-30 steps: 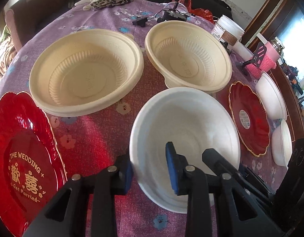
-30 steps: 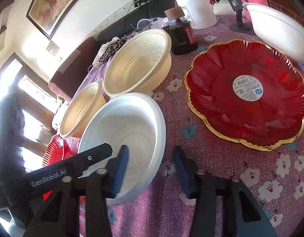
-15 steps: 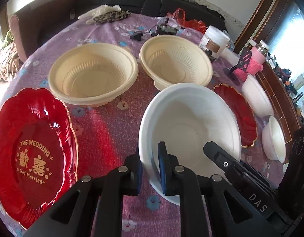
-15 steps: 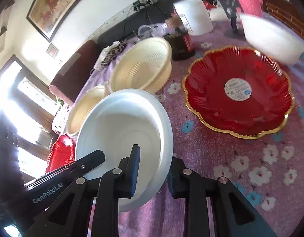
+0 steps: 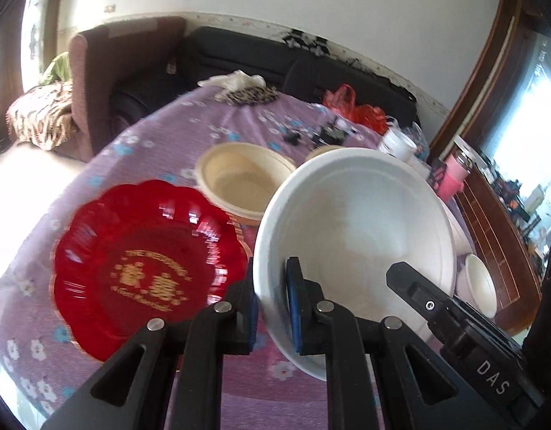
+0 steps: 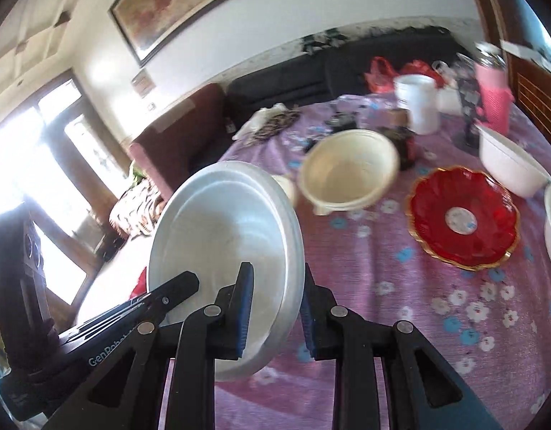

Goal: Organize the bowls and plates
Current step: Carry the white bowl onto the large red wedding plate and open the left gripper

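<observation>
A large white bowl hangs tilted above the purple flowered tablecloth. My left gripper is shut on its near rim, one blue pad inside and one outside. The right gripper is shut on the rim of the same white bowl from the other side. On the table lie a red wedding plate, a cream bowl, another cream bowl and a second red plate with a white sticker. A white bowl stands by that plate.
A white tub, a pink bottle, a red bag and a leopard cloth crowd the table's far side. A small white bowl sits near the right edge. A dark sofa stands behind the table.
Both grippers closed on the white bowl's rim and lifted it off the table. Both views have risen and tipped up, so the plates and bowls on the cloth look smaller and farther.
</observation>
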Action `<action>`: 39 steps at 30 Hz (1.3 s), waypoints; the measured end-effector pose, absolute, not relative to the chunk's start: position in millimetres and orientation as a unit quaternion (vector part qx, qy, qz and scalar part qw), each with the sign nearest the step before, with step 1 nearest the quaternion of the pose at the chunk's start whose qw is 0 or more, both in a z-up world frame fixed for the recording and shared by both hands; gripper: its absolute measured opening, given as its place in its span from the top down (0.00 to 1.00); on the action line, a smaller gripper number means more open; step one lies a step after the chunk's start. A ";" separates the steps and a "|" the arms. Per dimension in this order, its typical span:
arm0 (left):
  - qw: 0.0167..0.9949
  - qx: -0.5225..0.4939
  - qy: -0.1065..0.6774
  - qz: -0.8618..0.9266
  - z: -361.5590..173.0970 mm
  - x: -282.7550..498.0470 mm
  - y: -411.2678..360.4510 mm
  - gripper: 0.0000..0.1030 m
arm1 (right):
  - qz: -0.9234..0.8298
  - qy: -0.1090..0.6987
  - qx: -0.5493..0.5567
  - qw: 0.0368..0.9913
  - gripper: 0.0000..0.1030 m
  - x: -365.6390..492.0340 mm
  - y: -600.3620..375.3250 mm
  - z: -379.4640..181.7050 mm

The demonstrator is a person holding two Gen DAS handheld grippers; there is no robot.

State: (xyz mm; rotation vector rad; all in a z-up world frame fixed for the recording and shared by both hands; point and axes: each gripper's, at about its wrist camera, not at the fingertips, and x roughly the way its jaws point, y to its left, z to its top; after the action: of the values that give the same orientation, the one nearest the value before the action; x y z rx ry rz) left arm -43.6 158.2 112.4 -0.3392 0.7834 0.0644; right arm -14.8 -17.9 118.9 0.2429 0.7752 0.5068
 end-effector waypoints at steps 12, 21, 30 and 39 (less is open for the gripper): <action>0.900 -0.191 0.372 0.118 90.9 -63.5 247.0 0.87 | 0.277 0.412 0.043 0.867 0.74 -4.8 93.0 95.0; 0.883 -0.202 0.401 0.136 56.9 -53.4 272.7 0.87 | 0.266 0.446 0.005 0.855 0.74 10.9 129.2 63.6; 0.874 -0.202 0.421 0.134 37.8 -43.7 273.8 0.85 | 0.252 0.463 -0.005 0.850 0.74 20.5 136.5 48.3; 0.876 -0.196 0.417 0.142 38.5 -43.2 273.8 0.59 | 0.243 0.456 -0.003 0.856 0.74 25.5 135.0 47.7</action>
State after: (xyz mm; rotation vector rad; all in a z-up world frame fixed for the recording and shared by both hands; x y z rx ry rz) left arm -43.2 273.8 38.5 -0.4093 0.8698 0.2970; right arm 25.5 135.0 47.7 -0.0072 0.9574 0.5100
